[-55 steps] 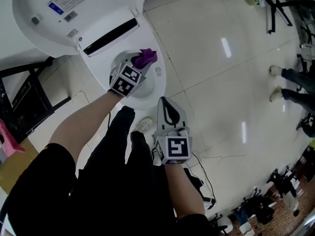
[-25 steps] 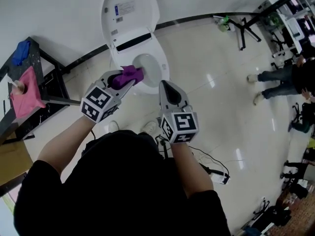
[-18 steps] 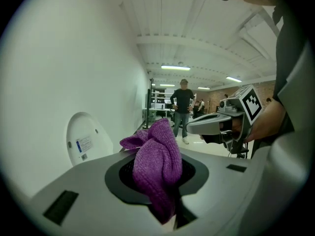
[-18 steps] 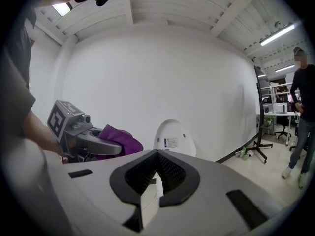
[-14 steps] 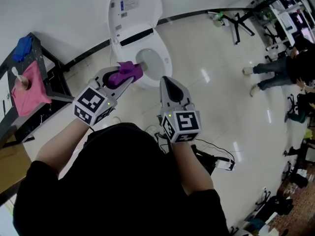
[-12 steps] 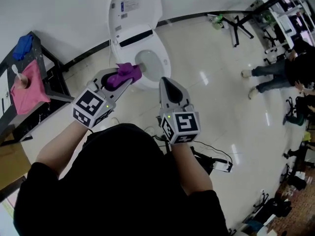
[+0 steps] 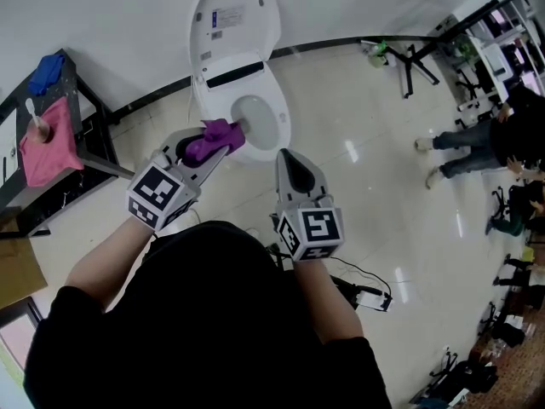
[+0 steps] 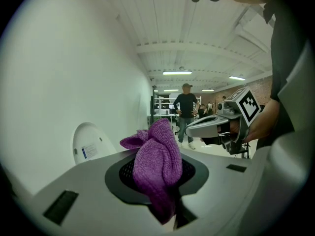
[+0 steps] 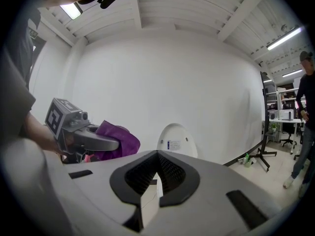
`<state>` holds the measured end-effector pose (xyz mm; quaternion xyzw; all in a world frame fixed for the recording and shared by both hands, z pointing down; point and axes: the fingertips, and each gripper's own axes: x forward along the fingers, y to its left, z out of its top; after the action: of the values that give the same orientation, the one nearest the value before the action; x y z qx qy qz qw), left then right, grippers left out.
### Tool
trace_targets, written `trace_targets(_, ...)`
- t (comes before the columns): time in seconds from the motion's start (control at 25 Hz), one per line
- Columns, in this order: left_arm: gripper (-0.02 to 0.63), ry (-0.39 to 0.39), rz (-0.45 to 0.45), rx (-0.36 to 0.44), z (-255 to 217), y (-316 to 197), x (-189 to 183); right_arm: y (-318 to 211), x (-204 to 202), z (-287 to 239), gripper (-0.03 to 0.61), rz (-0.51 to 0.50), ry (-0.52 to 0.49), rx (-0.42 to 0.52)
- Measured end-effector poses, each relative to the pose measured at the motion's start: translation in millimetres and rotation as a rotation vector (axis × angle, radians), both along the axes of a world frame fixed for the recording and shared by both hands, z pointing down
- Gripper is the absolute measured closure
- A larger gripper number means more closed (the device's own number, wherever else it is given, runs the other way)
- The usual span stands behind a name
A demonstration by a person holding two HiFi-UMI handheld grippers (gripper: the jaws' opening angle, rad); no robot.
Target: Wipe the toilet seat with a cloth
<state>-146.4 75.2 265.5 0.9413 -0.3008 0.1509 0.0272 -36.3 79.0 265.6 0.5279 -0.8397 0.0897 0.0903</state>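
Short of the toilet seat (image 7: 274, 135), my left hand-held gripper (image 7: 220, 146) clenches the purple cloth (image 7: 211, 136) in the air; my right hand-held gripper (image 7: 283, 156) is closed, empty; I would lower the cloth flat onto that seat, pressing lightly

bright overhead strip lights | glare on glossy floor (image 7: 392, 186) | fisheye edges, dark vignette

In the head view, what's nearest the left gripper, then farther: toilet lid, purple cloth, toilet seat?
1. Purple cloth, pinched in the left gripper itself.
2. Toilet seat, just ahead of the tips.
3. Toilet lid, raised up behind the seat.
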Motion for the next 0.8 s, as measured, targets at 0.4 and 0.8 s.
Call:
trace_targets(0.4,0.522,-0.01,-0.001,-0.005,1.2,7.7,10.8,7.4,3.7,-3.2,0.565,-0.016,0.011,0.012)
trace_targets(0.8,0.522,-0.016,0.01,-0.003,1.4,8.8,10.3,10.1,4.4,-2.7,0.566,-0.005,0.02,0.014)
